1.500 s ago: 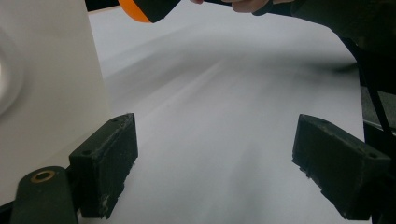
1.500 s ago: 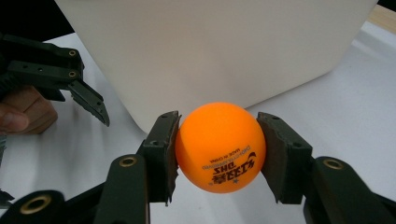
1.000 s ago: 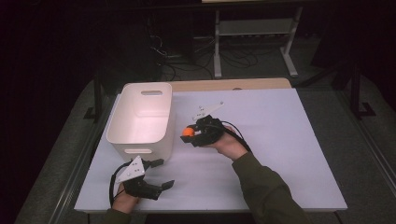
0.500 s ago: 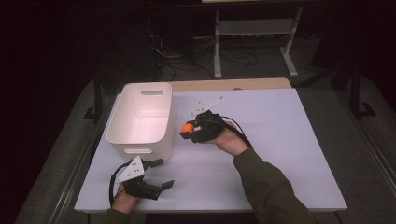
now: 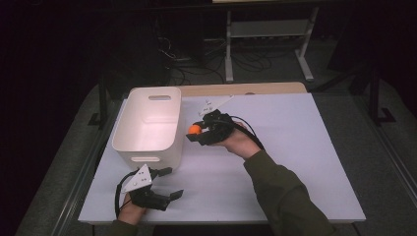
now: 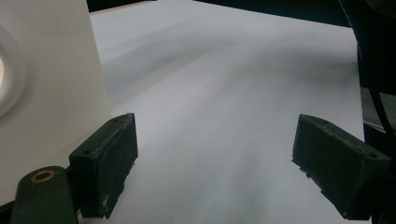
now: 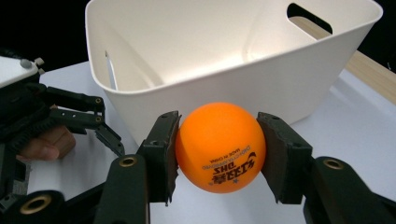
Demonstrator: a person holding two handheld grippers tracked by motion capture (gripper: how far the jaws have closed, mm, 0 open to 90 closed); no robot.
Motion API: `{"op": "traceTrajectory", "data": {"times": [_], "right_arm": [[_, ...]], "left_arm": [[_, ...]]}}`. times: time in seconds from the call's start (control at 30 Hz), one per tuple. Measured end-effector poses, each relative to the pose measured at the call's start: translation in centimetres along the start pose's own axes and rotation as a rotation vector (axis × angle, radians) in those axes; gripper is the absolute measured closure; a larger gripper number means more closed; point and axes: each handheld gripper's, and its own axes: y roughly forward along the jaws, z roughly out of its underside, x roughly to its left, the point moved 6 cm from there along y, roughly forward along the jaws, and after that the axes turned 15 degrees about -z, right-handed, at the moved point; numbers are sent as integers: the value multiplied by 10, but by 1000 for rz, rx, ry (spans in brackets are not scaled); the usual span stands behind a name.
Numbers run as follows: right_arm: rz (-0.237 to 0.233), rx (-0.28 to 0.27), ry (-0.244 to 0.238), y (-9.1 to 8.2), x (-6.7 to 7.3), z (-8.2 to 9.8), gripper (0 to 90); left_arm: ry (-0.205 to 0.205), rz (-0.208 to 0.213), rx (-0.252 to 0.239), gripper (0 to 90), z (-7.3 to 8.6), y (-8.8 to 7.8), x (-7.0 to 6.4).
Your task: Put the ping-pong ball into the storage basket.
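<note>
An orange ping-pong ball (image 5: 195, 129) (image 7: 219, 147) with black print is clamped between the pads of my right gripper (image 5: 196, 132) (image 7: 218, 154), which is shut on it. It hangs just right of the white plastic bin (image 5: 147, 123) (image 7: 224, 51), near the rim's height. The bin looks empty inside. My left gripper (image 5: 169, 183) (image 6: 215, 163) rests low at the table's front left, just in front of the bin, with its jaws wide open and nothing between them. The bin's white wall (image 6: 46, 93) fills the left side of the left gripper view.
The white table top (image 5: 295, 147) stretches free to the right and front. A wooden strip (image 5: 246, 89) runs along its far edge. Beyond it stand a metal rack (image 5: 265, 34) and cables on a dark floor. The left gripper and hand (image 7: 42, 135) sit left of the bin in the right gripper view.
My right gripper has lifted the orange ball and drifted slightly toward the bin. The left gripper has stayed where it was.
</note>
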Motion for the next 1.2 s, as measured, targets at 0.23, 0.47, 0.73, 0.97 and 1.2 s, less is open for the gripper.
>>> {"op": "traceTrajectory", "data": {"times": [0.23, 0.47, 0.73, 0.97, 1.2], "right_arm": [[-11, -6, -6, 0, 0, -11, 495], [-16, -12, -17, 1, 0, -23, 495], [-17, -18, -19, 3, -2, -33, 495], [-26, -18, -29, 10, 0, -42, 495], [-34, -13, -32, 19, 0, -49, 495]], "left_arm": [[-1, 0, -2, 140, 0, 0, 0], [0, -1, -3, 140, 0, 0, 0], [1, -1, -3, 140, 0, 0, 0], [1, 0, -4, 140, 0, 0, 0], [-2, 0, -6, 140, 0, 0, 0]]}}
